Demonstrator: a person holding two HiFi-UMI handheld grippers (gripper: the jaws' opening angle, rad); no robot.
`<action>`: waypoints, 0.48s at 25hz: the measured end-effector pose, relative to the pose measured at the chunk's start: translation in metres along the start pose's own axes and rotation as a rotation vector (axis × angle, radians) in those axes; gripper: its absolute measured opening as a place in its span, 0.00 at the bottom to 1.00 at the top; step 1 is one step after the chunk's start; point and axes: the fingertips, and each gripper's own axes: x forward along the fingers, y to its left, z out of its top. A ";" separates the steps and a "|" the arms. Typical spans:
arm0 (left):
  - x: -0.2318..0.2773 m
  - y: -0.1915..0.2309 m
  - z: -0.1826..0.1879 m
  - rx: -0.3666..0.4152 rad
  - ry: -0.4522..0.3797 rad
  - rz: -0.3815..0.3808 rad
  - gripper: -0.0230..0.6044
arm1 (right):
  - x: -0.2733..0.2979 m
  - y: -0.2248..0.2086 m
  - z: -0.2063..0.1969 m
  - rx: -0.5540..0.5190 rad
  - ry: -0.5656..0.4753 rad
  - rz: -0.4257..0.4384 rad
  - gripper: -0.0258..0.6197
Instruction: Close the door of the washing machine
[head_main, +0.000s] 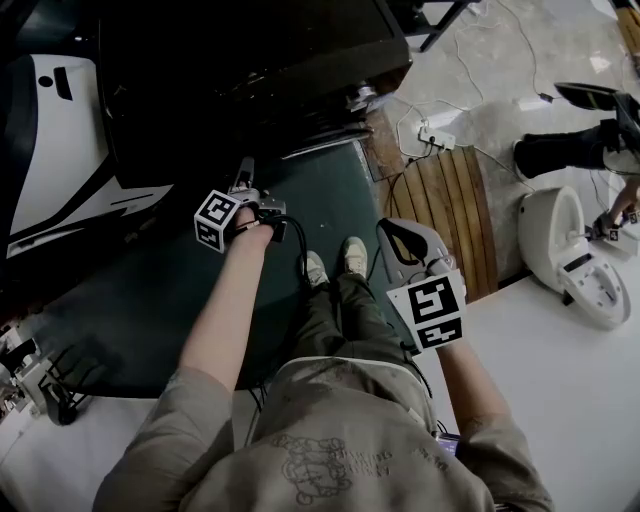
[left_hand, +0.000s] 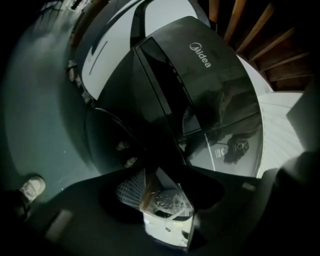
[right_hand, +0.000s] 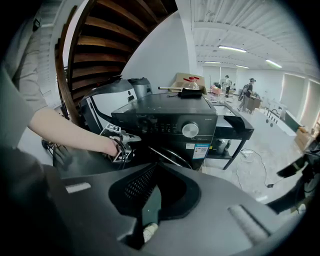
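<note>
Now, left claw: out at arm's length, nose right up against the low front of the machine. The jaws are parted a little, with a pale, glassy wedge showing between them, and I can't tell what it is.
Washing machine: black and glossy, with Midea lettering and a silver dial on the panel. It stands at the far edge of the green mat.
Door: round, dark glass with a chrome rim, low on the front. How far it stands off the front, can't tell.
Door to left claw: just beside the tips, on their right.
Door to right claw: well apart.
Right claw: hangs near the person's knees. The jaws are pressed nearly together, nothing pinched, only a slit with mat and a shoe seen through it.
</note>
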 end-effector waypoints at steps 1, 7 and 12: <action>0.001 0.000 0.000 -0.009 -0.010 0.008 0.39 | 0.001 -0.001 0.001 -0.001 0.000 0.001 0.08; 0.002 0.002 0.001 -0.068 -0.021 0.030 0.38 | 0.004 -0.006 0.008 -0.013 -0.001 0.003 0.08; 0.000 0.002 0.003 -0.110 -0.023 -0.027 0.36 | 0.000 -0.007 0.012 -0.024 -0.004 -0.004 0.08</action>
